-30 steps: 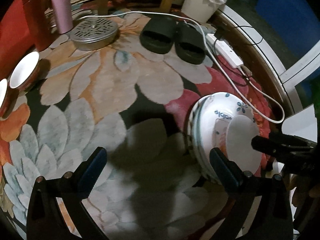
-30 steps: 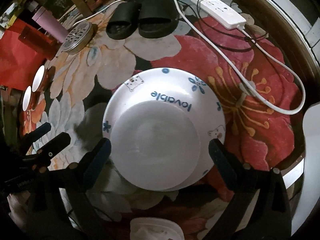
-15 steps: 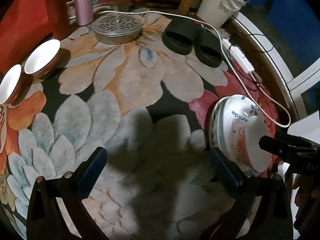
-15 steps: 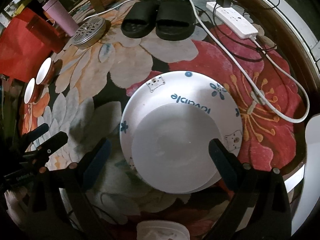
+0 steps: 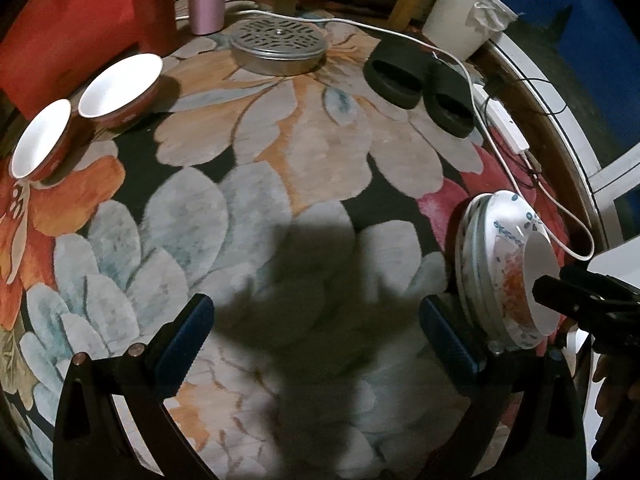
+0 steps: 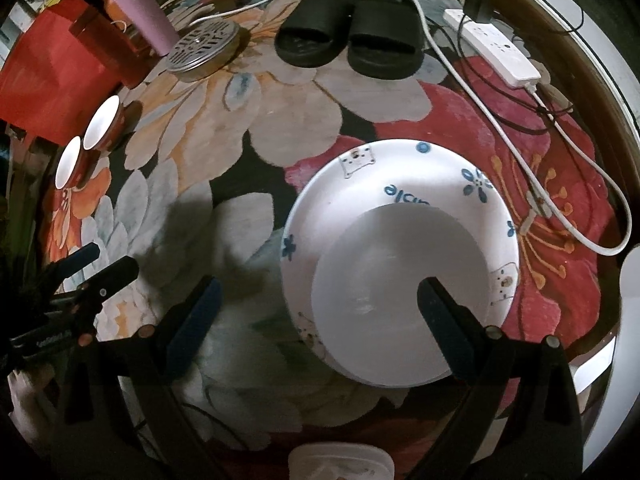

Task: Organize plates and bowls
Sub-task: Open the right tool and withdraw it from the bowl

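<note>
Right wrist view: right tongs (image 6: 318,312) spread over the plate stack (image 6: 400,264) on the rug (image 6: 320,112). Left tongs (image 5: 316,336) spread, empty. A one-sided nip could tip the stack; the two bowls (image 5: 120,84) wait well apart.

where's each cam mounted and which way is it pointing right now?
Left wrist: on the left tongs, low, facing across the floral rug toward two red bowls; own open fingers and the right tongs show.
Right wrist: on the right tongs, angled down at the plate stack; own open fingers and the left tongs show.
Shared: plate stack, bowls, black slippers.
</note>
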